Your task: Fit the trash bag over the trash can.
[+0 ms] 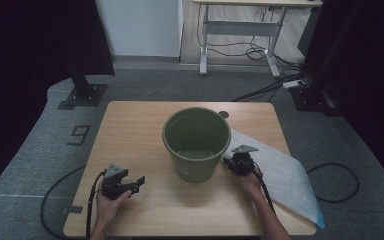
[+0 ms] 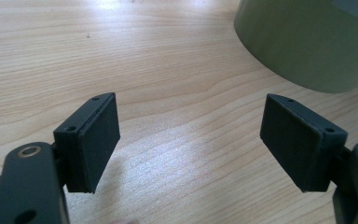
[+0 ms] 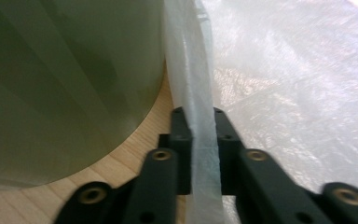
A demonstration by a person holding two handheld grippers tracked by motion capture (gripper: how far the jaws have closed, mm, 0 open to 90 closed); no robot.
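Grey carpet floor all round a light wooden surface with rounded corners. White wall at the back. Pale desk on white legs beyond, with loose cables under it. Black curtains at both sides. Dark stand foot at left, black tape mark on the carpet. Dim, even light.

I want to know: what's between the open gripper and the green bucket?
Just bare wooden table between the left gripper and the bucket, seen in its own view.
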